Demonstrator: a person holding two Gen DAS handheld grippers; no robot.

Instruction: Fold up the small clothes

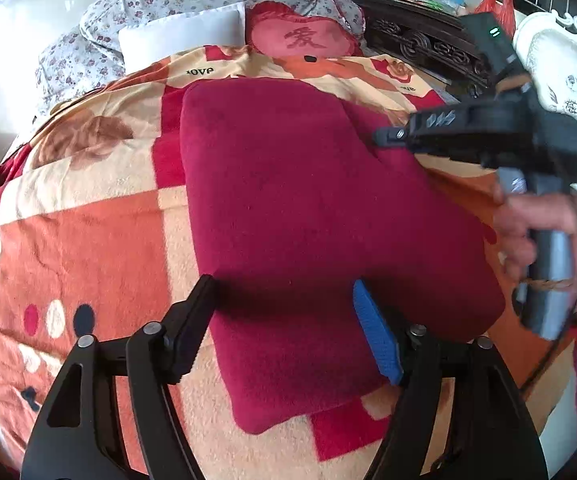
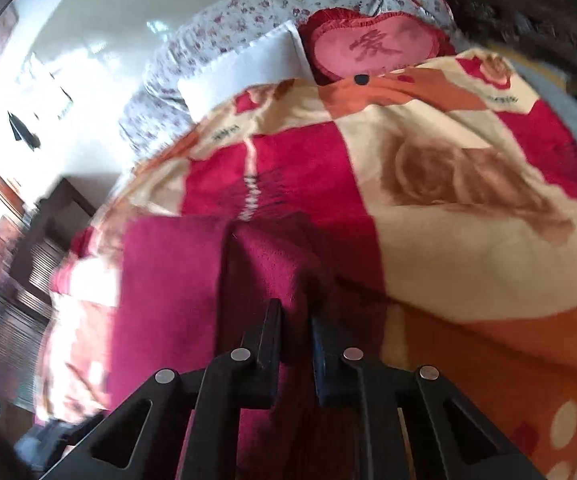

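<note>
On the bed, over a patchwork blanket (image 1: 88,240) of orange, cream and red, lies the dark red fleece garment (image 1: 308,208), spread fairly flat with its near edge towards the left gripper (image 1: 284,320). That gripper's jaws stand wide apart above the near edge, one blue pad (image 1: 376,336) just over the cloth, nothing pinched. The right gripper (image 2: 294,344) has its jaws nearly closed on a raised fold of the same fleece, which bunches up between them; from the left wrist view it reaches in at the garment's right side, held by a hand (image 1: 528,232). For a clean fold, I would judge the left jaws should close on the near edge before any lift, so both corners travel together; pulling with the right alone would likely drag the fleece askew across the blanket
</note>
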